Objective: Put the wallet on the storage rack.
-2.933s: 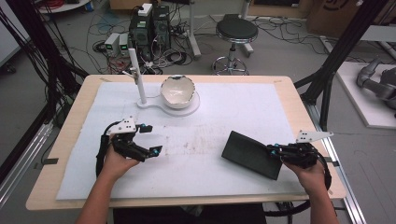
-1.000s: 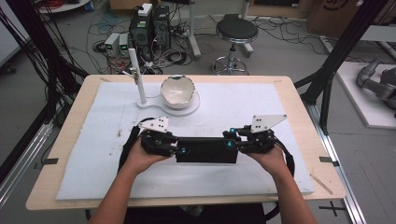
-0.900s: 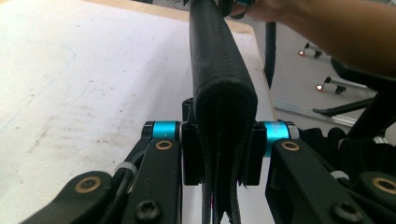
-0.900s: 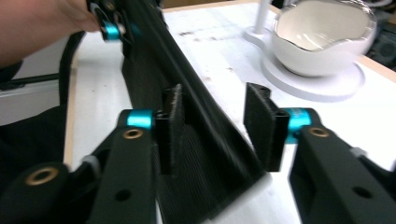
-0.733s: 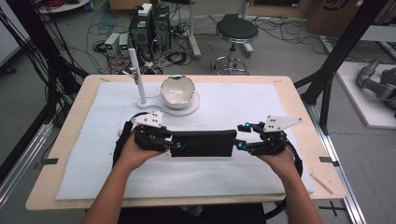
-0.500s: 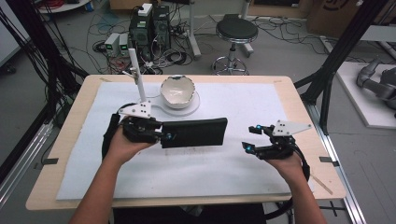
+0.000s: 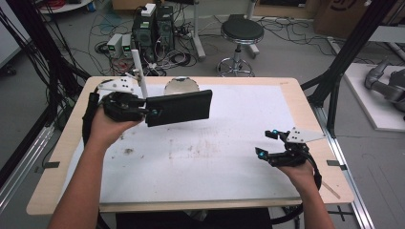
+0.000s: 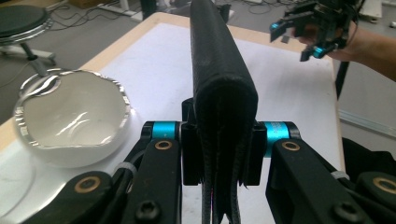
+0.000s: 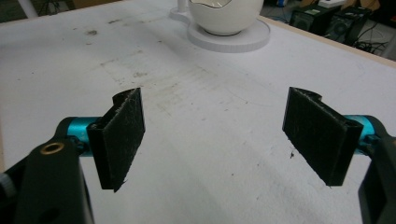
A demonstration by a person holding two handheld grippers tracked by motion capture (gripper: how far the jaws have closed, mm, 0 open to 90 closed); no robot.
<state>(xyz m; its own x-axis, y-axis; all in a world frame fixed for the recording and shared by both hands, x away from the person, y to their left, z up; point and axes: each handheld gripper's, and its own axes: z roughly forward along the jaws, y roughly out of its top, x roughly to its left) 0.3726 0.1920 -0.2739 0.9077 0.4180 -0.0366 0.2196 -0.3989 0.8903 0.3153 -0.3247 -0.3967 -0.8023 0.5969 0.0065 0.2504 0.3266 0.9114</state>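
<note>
Pouch [image 7: 179, 108] now lifted by your left gripper [image 7: 143, 109], jaws clamped; right gripper [image 7: 267, 144] jaws just opened, empty. Carry it level past the bowl [image 7: 181, 86].

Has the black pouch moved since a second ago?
Yes. The black pouch, clamped in the left gripper, has gone up and left toward the white bowl, off mid-table.

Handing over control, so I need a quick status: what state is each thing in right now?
Black pouch: clamped at one end, lifted off the table, held about level.
Left gripper: shut on the pouch.
Right gripper: open, nothing between its pads; jaws have just been opening, low over the mat.
Bowl: upright on its white base, looks empty.
Mat: flat on the table, smudged.
</note>
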